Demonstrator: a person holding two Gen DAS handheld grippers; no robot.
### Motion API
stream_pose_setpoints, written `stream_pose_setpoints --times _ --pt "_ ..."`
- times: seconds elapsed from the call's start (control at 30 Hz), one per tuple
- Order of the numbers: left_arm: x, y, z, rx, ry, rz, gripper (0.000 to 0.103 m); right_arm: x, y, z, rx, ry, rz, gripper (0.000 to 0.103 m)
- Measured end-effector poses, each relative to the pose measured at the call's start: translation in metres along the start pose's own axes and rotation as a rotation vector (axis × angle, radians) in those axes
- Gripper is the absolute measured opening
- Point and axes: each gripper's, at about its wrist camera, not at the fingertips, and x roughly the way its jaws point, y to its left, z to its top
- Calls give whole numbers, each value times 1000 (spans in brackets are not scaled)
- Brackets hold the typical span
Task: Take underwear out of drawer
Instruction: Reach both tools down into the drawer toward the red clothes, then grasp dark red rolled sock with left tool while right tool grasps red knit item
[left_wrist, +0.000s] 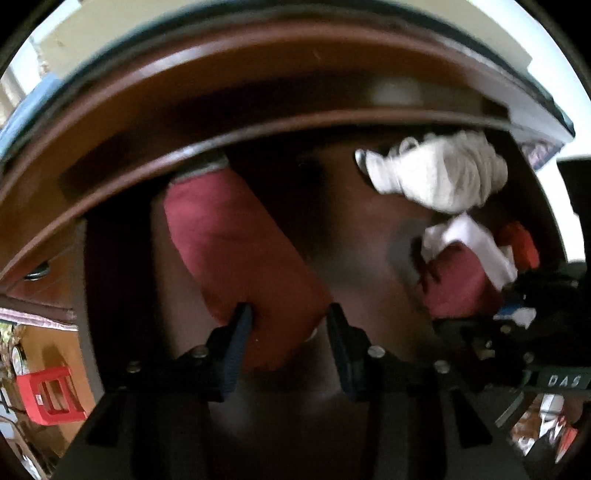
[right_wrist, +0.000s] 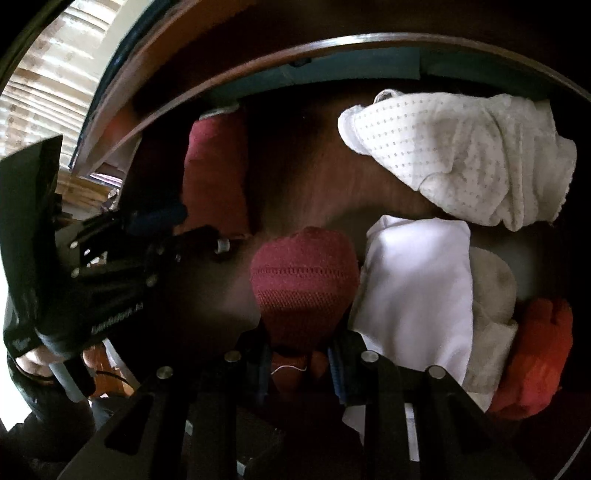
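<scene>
**Inside the open wooden drawer: two grippers, five pieces of cloth**

Drawer (left_wrist: 258, 125): dark reddish-brown wood, pulled out, its floor bare down the middle. Both grippers point steeply down into it.

Left gripper (left_wrist: 286, 314): black frame, blue ribbed pads. Its fingers (left_wrist: 240, 332) stand on either side of the near end of a long maroon underwear roll (left_wrist: 236, 243). The left pad touches the cloth; whether the right pad presses on it is not clear through the blur, so I cannot say that the grip is made. The roll lies at the drawer's left side, its far end with a pale band tucked under the front rail.

Right gripper (right_wrist: 299, 360): black frame, blue pads, clenched on the near end of a second maroon underwear piece (right_wrist: 304, 280), a knitted bundle with a stitched band across it. A white thread shows between the pads. The bundle sits just right of the drawer's middle, touching the white cloth beside it.

Other contents, right side of the drawer:
- dotted white garment (right_wrist: 461, 158), crumpled, at the back right under the rail;
- plain white folded cloth (right_wrist: 417, 288), just beside the held bundle;
- cream cloth (right_wrist: 491, 291), behind the white one;
- orange-red cloth (right_wrist: 539, 350), far right, touching the cream one.

Outside the drawer: a red plastic stool (left_wrist: 48, 397), seen low at the left in the left wrist view.
</scene>
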Motion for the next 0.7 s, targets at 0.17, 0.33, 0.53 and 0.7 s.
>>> stream_pose_setpoints --times 0.17,0.33,0.53,0.7 --pt "-7 23 10 -165 -59 100 73 -16 -10 -1 15 -35 13 29" --pt "6 17 17 -223 -39 142 73 -16 -30 3 9 -48 19 29" --pt "31 5 18 -215 40 146 73 -4 -14 -10 -15 -75 23 29" --pt "45 24 14 -269 55 117 62 -10 -18 -14 -16 -79 29 29"
